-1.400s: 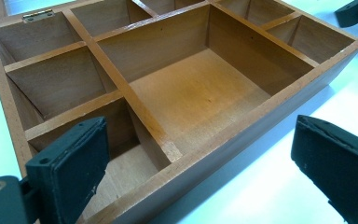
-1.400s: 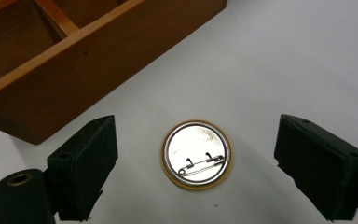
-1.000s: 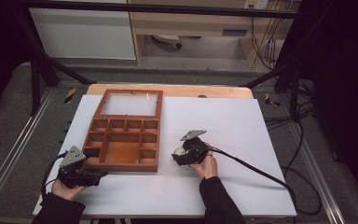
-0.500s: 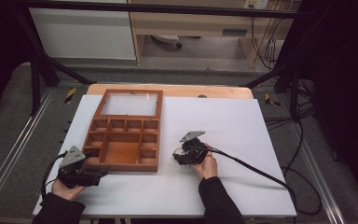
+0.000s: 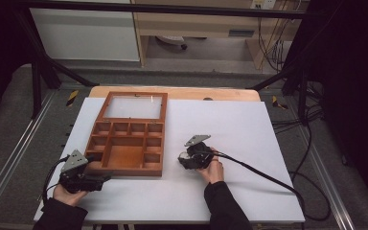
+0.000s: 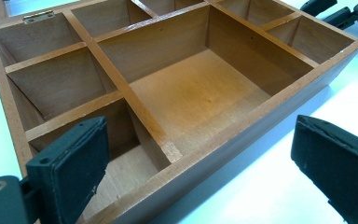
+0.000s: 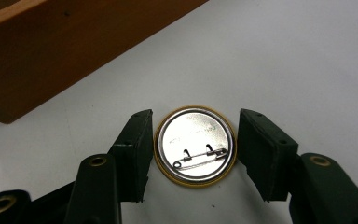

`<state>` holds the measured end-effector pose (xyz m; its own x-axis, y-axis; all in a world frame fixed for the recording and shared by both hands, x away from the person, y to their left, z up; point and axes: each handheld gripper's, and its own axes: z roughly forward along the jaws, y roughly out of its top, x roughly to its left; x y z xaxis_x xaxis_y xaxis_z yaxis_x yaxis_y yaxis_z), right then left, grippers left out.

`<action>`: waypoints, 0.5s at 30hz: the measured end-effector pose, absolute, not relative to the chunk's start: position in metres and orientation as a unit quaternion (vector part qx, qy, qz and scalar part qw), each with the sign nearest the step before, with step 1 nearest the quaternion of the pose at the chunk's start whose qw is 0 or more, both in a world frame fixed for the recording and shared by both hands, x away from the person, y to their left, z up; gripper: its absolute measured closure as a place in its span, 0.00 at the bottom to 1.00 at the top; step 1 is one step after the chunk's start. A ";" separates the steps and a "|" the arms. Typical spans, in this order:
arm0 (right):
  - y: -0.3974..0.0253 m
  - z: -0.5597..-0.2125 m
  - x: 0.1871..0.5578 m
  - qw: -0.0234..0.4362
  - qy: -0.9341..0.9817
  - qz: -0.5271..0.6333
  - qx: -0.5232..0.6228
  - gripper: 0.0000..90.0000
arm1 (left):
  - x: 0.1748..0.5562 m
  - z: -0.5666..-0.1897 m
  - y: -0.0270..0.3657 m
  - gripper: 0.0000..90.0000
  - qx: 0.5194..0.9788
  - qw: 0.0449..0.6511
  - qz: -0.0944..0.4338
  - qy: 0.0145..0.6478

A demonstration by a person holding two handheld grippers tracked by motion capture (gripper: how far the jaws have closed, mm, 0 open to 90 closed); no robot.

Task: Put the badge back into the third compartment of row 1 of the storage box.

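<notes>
Left gripper (image 5: 106, 178) jaws spread at the wooden tray's (image 6: 242, 135) near edge, holding nothing. Right gripper (image 7: 193, 147) brackets the pin badge (image 7: 195, 145), face down on the white table (image 5: 249, 124) just beside the tray; jaws not yet pinching. We'd close squarely on its rim.

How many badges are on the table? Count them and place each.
1. The badge lies pin side up on the table between the right gripper's jaws, near the box; others may be hidden.
</notes>
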<state>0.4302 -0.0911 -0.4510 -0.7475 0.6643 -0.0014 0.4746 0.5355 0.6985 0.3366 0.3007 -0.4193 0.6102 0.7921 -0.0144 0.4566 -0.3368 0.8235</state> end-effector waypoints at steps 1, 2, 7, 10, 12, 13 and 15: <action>-0.091 -0.451 0.430 0.134 0.866 0.352 0.329 0.52 | 0.337 -0.419 0.301 0.04 0.793 0.420 0.200 0.394; -0.091 -0.451 0.430 0.135 0.865 0.352 0.330 0.52 | 0.337 -0.419 0.301 0.04 0.793 0.420 0.200 0.394; -0.091 -0.451 0.430 0.135 0.865 0.352 0.331 0.52 | 0.337 -0.419 0.301 0.04 0.793 0.420 0.200 0.394; -0.091 -0.451 0.430 0.134 0.865 0.352 0.332 0.52 | 0.337 -0.419 0.301 0.04 0.793 0.420 0.200 0.394; -0.091 -0.451 0.430 0.132 0.864 0.353 0.334 0.52 | 0.337 -0.419 0.301 0.04 0.793 0.420 0.200 0.394; -0.091 -0.450 0.430 0.130 0.864 0.352 0.336 0.52 | 0.337 -0.419 0.301 0.04 0.793 0.420 0.200 0.394; -0.091 -0.450 0.430 0.129 0.862 0.354 0.338 0.52 | 0.337 -0.419 0.301 0.04 0.793 0.420 0.200 0.394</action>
<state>0.4303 -0.0911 -0.4504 -0.7378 0.6749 0.0167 0.4920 0.5206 0.6978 0.3366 0.3008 -0.4192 0.6096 0.7926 -0.0141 0.4562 -0.3362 0.8239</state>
